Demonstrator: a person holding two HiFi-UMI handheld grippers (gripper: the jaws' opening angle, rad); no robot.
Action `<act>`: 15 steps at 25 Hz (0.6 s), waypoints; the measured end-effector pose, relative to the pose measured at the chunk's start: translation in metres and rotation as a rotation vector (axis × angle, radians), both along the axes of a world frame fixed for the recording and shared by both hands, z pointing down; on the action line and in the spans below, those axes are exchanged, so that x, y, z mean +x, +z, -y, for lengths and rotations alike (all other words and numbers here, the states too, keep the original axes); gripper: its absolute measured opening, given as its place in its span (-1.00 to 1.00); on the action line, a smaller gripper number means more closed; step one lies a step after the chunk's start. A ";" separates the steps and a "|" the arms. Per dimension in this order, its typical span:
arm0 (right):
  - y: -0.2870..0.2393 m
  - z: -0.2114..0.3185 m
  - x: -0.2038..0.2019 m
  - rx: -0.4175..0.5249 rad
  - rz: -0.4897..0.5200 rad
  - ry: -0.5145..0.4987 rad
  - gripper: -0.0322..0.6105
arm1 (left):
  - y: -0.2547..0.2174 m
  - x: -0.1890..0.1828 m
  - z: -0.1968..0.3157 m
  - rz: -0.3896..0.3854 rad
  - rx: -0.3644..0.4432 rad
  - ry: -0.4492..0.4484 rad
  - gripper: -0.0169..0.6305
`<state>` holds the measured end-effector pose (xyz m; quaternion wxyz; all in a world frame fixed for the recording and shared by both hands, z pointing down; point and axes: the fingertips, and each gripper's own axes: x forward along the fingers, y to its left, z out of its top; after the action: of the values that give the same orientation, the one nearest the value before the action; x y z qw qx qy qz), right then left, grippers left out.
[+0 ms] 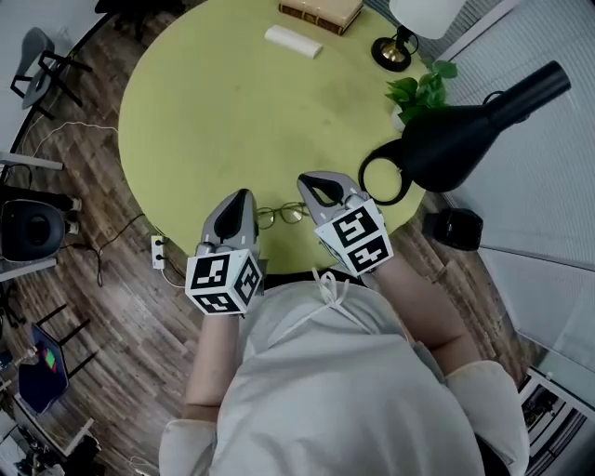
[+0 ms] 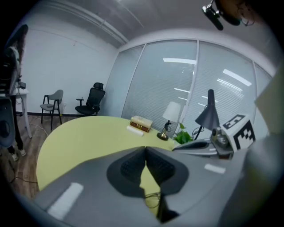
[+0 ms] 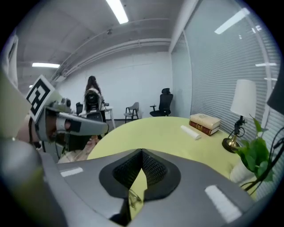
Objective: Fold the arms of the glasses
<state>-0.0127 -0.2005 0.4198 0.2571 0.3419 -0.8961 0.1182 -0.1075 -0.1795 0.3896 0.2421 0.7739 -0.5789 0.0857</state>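
Observation:
Thin wire-framed glasses [image 1: 281,216] lie on the round yellow-green table [image 1: 232,112] near its front edge, between my two grippers. How their arms stand is too small to tell. My left gripper [image 1: 244,195] hangs just left of them, jaws shut with nothing between them. My right gripper [image 1: 307,178] hangs just right of them, also shut and holding nothing. In the left gripper view the glasses [image 2: 152,198] show below the closed tips [image 2: 145,148]. In the right gripper view the glasses [image 3: 134,198] show below the closed tips [image 3: 141,150].
At the table's far side lie a stack of books [image 1: 321,11] and a white case [image 1: 293,41]. A lamp base [image 1: 392,51], a potted plant [image 1: 420,93] and a black desk lamp [image 1: 465,139] stand at the right. Chairs and cables are on the floor at left.

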 end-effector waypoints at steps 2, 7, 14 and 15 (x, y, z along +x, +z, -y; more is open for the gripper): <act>-0.020 -0.002 0.002 0.000 0.066 0.065 -0.90 | -0.021 -0.004 -0.008 -0.001 0.044 -0.028 -0.93; -0.053 -0.011 0.009 0.069 0.113 0.150 -0.90 | -0.046 -0.009 -0.024 0.022 0.101 -0.072 -0.93; -0.072 -0.027 0.007 0.095 0.159 0.173 -0.90 | -0.051 -0.005 -0.044 0.048 0.117 -0.085 -0.93; -0.073 -0.030 0.006 0.097 0.159 0.171 -0.90 | -0.051 -0.005 -0.046 0.048 0.114 -0.086 -0.93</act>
<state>-0.0068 -0.1709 0.3466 0.1575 0.4187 -0.8859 0.1228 -0.1123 -0.1334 0.3388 0.1871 0.7587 -0.6210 0.0607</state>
